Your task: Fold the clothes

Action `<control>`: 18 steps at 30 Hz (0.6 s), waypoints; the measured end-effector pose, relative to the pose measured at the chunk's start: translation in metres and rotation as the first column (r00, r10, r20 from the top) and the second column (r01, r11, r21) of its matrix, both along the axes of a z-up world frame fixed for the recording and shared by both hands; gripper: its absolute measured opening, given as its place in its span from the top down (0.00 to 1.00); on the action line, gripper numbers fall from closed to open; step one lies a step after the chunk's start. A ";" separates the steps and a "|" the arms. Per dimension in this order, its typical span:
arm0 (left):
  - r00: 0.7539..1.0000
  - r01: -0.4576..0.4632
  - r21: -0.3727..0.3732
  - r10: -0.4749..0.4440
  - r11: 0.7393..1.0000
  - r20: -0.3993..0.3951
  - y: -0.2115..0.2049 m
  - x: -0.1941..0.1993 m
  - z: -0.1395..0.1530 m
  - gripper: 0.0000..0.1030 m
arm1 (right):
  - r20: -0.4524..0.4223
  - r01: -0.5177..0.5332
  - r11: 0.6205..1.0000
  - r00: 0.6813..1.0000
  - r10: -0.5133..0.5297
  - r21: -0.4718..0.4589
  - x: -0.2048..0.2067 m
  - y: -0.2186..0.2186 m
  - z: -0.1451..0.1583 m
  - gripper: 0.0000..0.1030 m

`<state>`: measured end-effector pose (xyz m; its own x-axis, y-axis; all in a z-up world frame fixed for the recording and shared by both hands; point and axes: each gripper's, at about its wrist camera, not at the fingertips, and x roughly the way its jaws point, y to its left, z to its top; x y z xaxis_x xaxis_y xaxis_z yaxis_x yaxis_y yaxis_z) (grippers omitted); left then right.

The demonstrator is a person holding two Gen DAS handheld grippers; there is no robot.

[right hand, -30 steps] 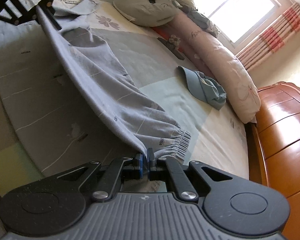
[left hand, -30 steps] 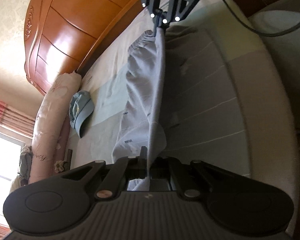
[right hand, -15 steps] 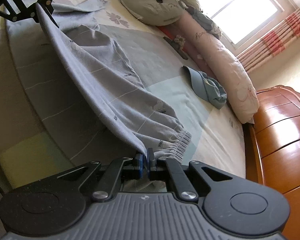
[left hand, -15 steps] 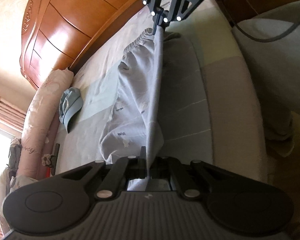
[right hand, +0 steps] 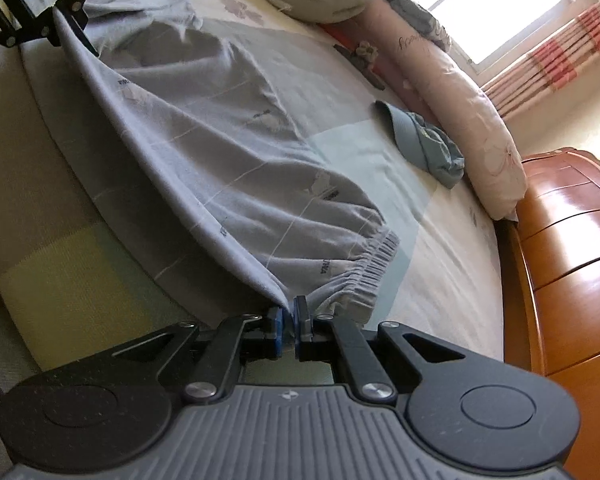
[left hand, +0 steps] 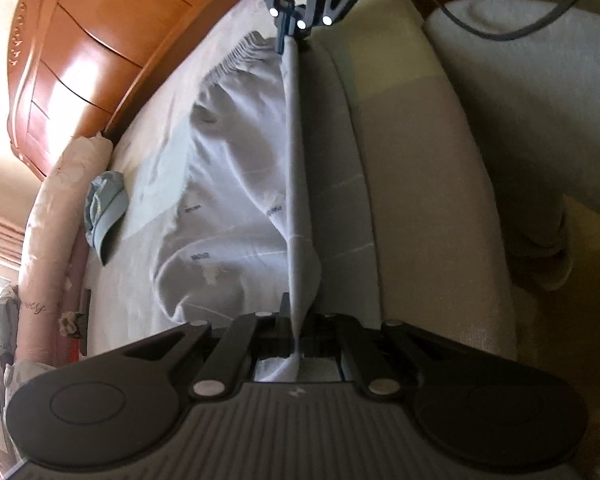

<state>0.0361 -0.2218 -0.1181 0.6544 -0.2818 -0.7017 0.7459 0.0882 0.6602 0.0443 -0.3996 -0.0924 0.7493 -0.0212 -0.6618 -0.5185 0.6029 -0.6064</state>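
Trousers (right hand: 236, 168), pale grey with an elastic waistband (right hand: 364, 276), hang taut between two handheld grippers above a bed (right hand: 452, 280). At nine o'clock of the right wrist view, the left gripper (right hand: 58, 20) pinches the far end of the raised edge; at six o'clock, the right gripper (right hand: 287, 322) has its fingers clenched on the waistband corner. The left wrist view shows the same line reversed: the left gripper's fingers clamp the fabric at six o'clock, the right gripper (left hand: 289, 20) at twelve. Most of the cloth sags onto the bed toward a blue cap (right hand: 420, 140) and a pink bolster (right hand: 460, 92) at two o'clock. Both grips look thin, so a sharp tug may slip a corner free, and the slack belly may bunch or drag if the edge is laid over unevenly.
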 end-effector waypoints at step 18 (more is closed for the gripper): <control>0.960 -0.220 -0.181 0.180 0.959 -0.215 0.056 0.009 0.062 0.80 | -0.045 0.166 0.936 0.986 -0.160 0.310 -0.024 -0.039 0.054 0.68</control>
